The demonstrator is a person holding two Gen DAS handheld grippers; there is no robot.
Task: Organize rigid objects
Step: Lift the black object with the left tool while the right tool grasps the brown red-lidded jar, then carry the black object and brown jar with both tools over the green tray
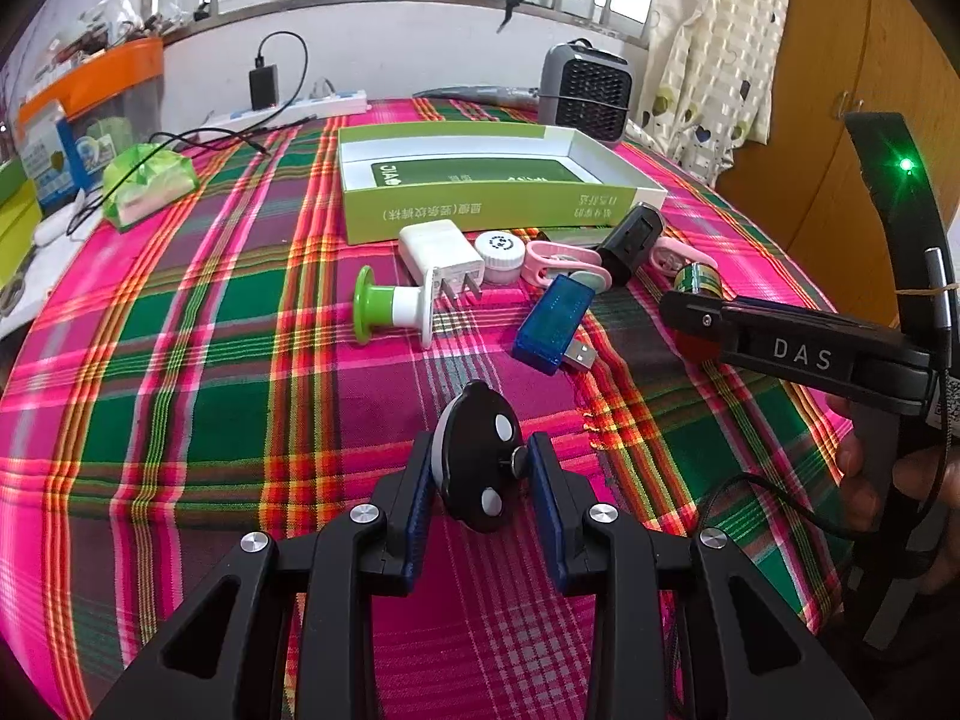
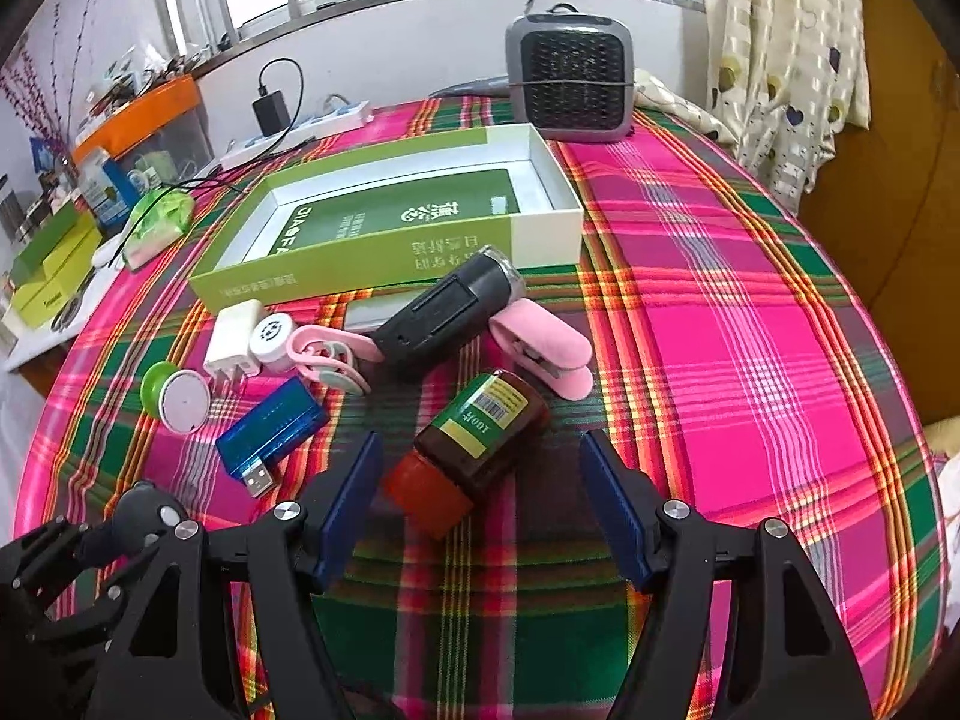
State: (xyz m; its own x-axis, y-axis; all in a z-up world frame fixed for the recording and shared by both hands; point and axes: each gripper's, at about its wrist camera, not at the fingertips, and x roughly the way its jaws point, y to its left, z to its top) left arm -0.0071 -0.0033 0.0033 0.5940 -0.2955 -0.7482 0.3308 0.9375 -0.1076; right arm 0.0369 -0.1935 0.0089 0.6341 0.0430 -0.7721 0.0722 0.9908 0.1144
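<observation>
My left gripper (image 1: 480,462) is shut on a black round panda-shaped gadget (image 1: 477,456) just above the plaid cloth. My right gripper (image 2: 480,462) is open, its jaws on either side of a lying brown bottle with a red cap (image 2: 471,450), not touching it. An open green and white box (image 1: 480,180) (image 2: 384,222) stands behind a row of small items: a white charger (image 1: 441,255), a white round cap (image 1: 499,255), a green and white spool (image 1: 390,306), a blue USB stick (image 1: 555,321), pink clips (image 2: 543,351), a black flashlight (image 2: 447,315).
A grey heater (image 2: 570,75) stands at the back of the table. A power strip with a black adapter (image 1: 264,84), a green tissue pack (image 1: 147,180) and boxes lie at the left. A wooden cabinet (image 2: 900,180) and curtain stand at the right.
</observation>
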